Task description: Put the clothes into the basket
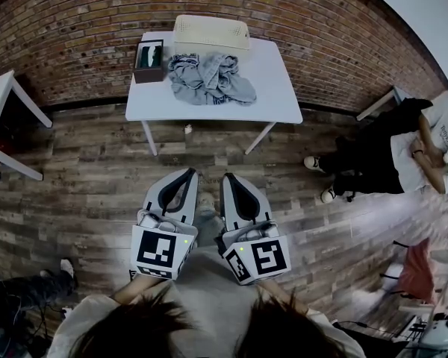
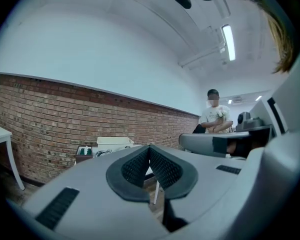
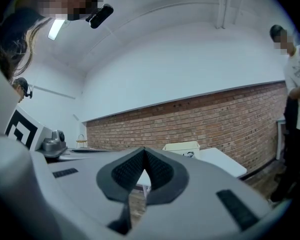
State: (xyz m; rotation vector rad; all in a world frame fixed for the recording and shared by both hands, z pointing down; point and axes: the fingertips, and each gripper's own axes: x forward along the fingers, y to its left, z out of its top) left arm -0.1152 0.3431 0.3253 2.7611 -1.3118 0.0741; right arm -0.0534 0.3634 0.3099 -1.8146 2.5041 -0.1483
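Wood floor point(image 1: 82, 200), left gripper point(image 1: 191, 173) and right gripper point(image 1: 228, 177) side by side, jaws pressed together

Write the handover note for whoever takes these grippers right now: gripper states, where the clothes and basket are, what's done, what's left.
Left gripper: shut, empty.
Right gripper: shut, empty; both well short of the white table.
Clothes: grey pile on that table, against the basket's near side.
Done: nothing yet.
Left: approach, grasp the clothes, drop them into the basket.
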